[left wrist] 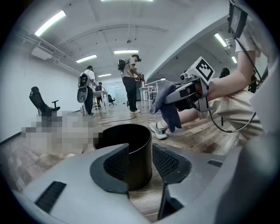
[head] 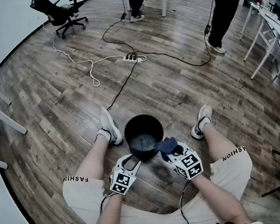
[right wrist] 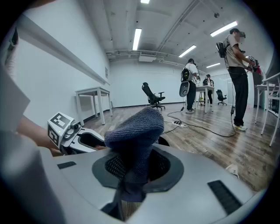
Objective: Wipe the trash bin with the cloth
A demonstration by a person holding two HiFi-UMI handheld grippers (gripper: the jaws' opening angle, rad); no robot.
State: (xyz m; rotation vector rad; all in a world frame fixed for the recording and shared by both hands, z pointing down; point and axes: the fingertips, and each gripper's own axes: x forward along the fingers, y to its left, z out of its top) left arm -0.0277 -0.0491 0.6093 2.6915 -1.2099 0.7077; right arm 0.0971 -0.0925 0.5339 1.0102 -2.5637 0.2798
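A small black trash bin [head: 143,134] stands upright on the wood floor between the seated person's feet. My left gripper [head: 129,162] is at its near left side. In the left gripper view the bin [left wrist: 131,151] sits between the two jaws, with the pads against its wall on both sides. My right gripper [head: 166,153] is shut on a dark blue cloth [head: 166,145] just above the bin's near right rim. The cloth [right wrist: 138,131] bulges up out of the jaws of my right gripper [right wrist: 135,168] and hangs from them in the left gripper view [left wrist: 168,107].
The person's shoes [head: 110,127] [head: 202,121] flank the bin. A power strip with cables [head: 132,58] lies further out on the floor. An office chair [head: 59,11] stands at the back left, white tables [head: 273,28] at the right, and people [head: 223,4] stand at the back.
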